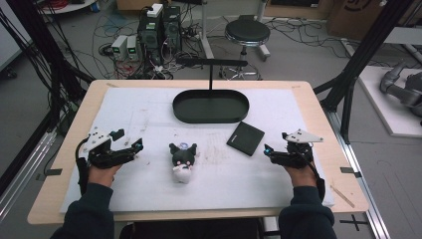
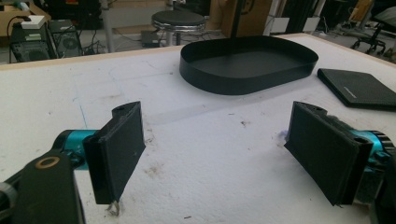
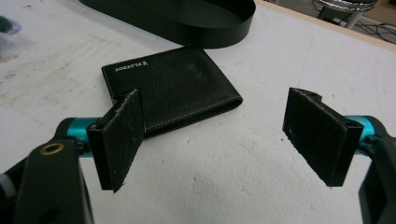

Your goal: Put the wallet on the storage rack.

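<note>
A black leather wallet [image 1: 246, 138] [image 3: 173, 88] lies flat on the white mat, right of centre, just ahead of my right gripper [image 1: 269, 151] [image 3: 212, 140], which is open and holds nothing. A small black and white plush toy [image 1: 182, 162] lies at the middle of the mat near the front. My left gripper [image 1: 137, 147] [image 2: 215, 149] rests at the left, open over bare mat. An oval black tray [image 1: 211, 105] [image 2: 247, 60] [image 3: 187, 18] with an upright handle stands at the back centre; the wallet [image 2: 359, 87] lies to its right.
The white mat [image 1: 149, 114] covers a wooden table [image 1: 338, 164]. Behind the table stand a round stool [image 1: 247, 34], computer cases [image 1: 159, 27] and loose cables on the floor. Black frame posts [image 1: 358, 55] rise at both sides.
</note>
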`<state>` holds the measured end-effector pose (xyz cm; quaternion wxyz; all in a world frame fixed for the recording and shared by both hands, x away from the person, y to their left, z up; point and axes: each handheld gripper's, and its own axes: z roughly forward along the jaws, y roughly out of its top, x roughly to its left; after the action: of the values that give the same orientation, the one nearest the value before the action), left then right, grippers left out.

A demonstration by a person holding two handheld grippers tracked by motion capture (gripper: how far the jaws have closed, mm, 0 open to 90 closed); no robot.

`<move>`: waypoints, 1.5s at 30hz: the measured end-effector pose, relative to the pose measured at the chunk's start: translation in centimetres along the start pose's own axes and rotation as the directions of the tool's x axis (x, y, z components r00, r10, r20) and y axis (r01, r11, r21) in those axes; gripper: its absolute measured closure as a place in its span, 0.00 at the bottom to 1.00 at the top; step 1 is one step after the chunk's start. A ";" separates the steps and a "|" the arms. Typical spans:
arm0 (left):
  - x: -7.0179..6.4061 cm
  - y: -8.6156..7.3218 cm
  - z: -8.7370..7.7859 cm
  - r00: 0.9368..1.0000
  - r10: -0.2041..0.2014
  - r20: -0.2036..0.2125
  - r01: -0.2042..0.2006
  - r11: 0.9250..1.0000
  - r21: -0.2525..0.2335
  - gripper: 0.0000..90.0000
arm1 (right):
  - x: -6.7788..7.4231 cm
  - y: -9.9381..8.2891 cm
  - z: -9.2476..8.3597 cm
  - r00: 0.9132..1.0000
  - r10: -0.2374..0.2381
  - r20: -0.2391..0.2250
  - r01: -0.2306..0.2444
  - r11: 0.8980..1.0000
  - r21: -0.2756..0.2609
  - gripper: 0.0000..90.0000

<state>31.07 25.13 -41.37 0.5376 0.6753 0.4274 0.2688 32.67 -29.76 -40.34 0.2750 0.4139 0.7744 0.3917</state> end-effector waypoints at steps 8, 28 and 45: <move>0.1 -0.2 -0.7 1.000 -0.006 -0.016 0.006 1.000 -0.005 0.22 | 1.7 1.0 1.9 0.998 -0.065 -0.022 0.065 0.998 0.023 0.28; 0.0 -0.3 -0.1 1.000 -0.007 0.003 0.007 1.000 0.014 0.23 | 5.1 1.3 6.4 0.931 -0.322 -0.169 0.351 0.919 0.182 0.84; 0.1 -0.5 -0.3 1.000 -0.013 -0.007 0.013 1.000 0.020 0.23 | 0.2 -0.1 1.6 0.895 -0.364 -0.259 0.419 0.885 0.204 0.74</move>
<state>30.75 25.40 -41.74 0.5312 0.6769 0.4363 0.2634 33.70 -29.03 -41.31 0.2087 0.2356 0.9107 0.2674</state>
